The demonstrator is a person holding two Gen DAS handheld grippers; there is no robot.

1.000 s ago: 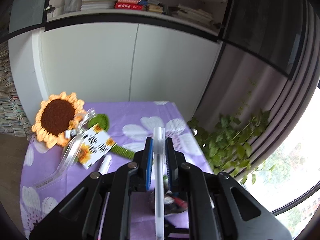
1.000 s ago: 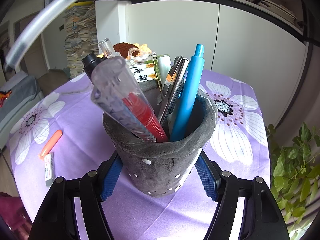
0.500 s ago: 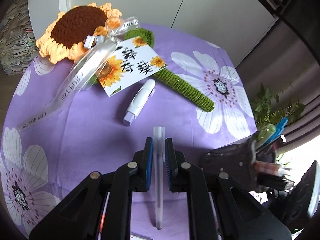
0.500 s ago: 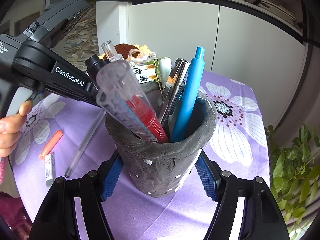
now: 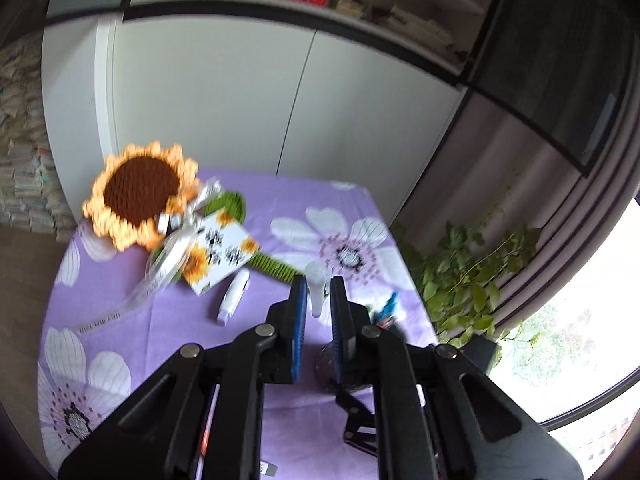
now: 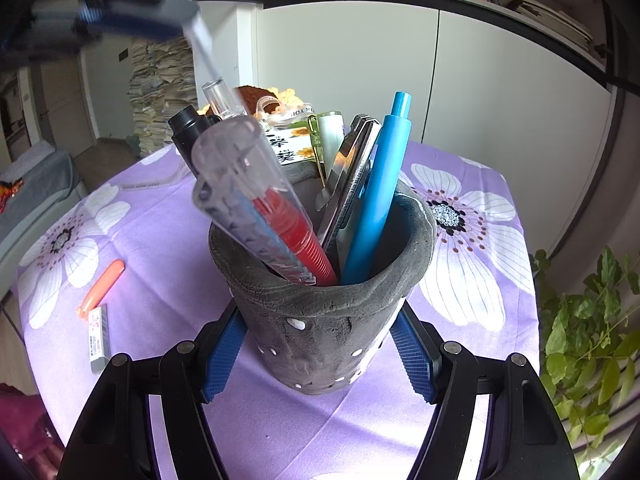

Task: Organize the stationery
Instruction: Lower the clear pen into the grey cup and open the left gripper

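Observation:
My right gripper is shut on a grey felt pen holder that stands on the purple flowered tablecloth. The holder holds a clear ruler, a red pen, a blue pen, a black marker and metal pieces. My left gripper is shut on a clear pen. In the right wrist view that gripper is blurred at the upper left, above the holder, with the clear pen slanting down towards it. A white correction pen lies loose on the cloth.
A crocheted sunflower with a card and ribbon lies at the table's far left. An orange pen and a white eraser lie at the left. A potted plant stands right of the table. White cabinets stand behind.
My left gripper has lifted from low beside the holder to above it, carrying the clear pen, and its view has swung up from the tabletop. The right gripper and holder have not moved.

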